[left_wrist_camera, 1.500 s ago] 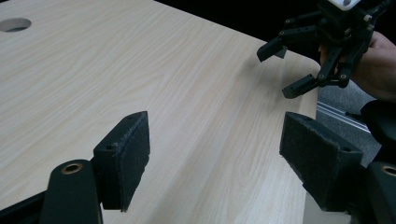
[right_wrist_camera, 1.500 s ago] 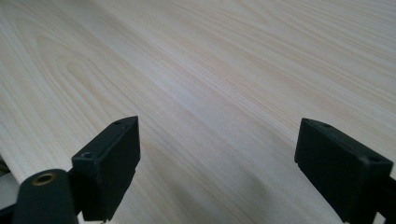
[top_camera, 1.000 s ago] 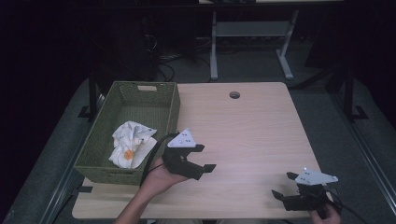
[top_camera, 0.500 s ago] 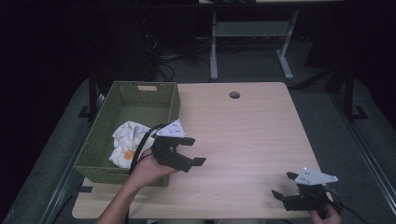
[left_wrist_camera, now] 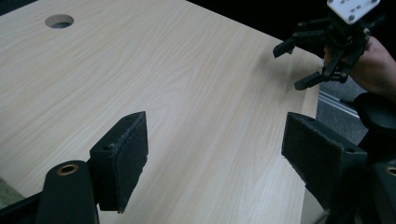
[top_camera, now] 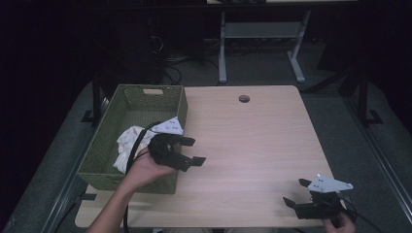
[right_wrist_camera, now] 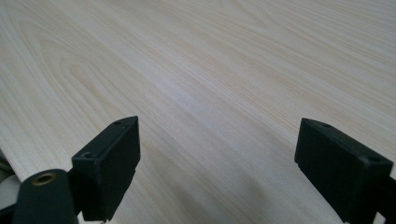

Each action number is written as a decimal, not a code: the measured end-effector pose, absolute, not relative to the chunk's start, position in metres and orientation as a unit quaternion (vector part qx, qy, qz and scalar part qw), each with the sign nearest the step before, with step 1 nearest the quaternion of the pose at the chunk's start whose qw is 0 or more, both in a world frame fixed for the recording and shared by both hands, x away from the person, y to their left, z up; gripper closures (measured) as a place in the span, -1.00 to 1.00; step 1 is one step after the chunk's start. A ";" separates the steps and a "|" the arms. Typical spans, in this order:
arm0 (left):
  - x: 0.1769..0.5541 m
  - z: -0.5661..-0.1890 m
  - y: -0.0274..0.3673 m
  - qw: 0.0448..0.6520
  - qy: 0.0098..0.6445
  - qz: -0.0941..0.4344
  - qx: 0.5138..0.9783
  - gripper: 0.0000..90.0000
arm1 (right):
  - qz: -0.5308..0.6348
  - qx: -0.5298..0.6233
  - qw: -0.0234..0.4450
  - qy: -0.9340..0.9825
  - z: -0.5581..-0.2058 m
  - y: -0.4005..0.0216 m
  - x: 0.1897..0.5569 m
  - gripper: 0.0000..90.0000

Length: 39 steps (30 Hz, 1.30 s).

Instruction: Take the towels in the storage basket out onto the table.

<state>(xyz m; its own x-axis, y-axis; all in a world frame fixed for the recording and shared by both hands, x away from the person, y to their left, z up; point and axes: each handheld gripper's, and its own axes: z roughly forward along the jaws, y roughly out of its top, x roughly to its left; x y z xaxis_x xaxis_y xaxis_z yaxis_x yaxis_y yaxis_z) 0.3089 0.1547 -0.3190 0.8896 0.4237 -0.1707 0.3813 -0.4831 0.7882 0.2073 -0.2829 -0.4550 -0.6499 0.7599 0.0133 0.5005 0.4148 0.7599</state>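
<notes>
Left tongs (top_camera: 188, 150) hovering just beside the right wall of the green basket (top_camera: 182, 104), jaws spread wide and pinching nothing, pointing away from the basket across the bare bench (top_camera: 252, 141). Crumpled white cloth (top_camera: 127, 143) lying inside the basket, in the near part, touching its floor, directly behind the left tongs on the basket side. No clear long axis showing on the cloth, only a loose bundle. Right tongs (top_camera: 298, 192) resting well apart from the basket, at the near right corner of the bench, jaws also spread and empty. Judging from this: left hand (top_camera: 145, 170) being much nearer to the cloth, so probably needing to turn the tongs back toward the basket and down over its wall for any grasp.
</notes>
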 end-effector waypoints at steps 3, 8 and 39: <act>0.315 -0.317 0.165 0.449 0.251 0.026 0.857 -0.50 | 0.382 0.383 0.169 0.824 -0.455 -0.283 0.207 -0.69; 0.321 -0.316 0.176 0.442 0.266 0.028 0.856 -0.50 | 0.381 0.381 0.169 0.825 -0.455 -0.283 0.208 -0.69; 0.344 -0.329 0.265 0.411 0.377 0.061 0.827 -0.49 | 0.388 0.380 0.174 0.821 -0.453 -0.284 0.206 -0.69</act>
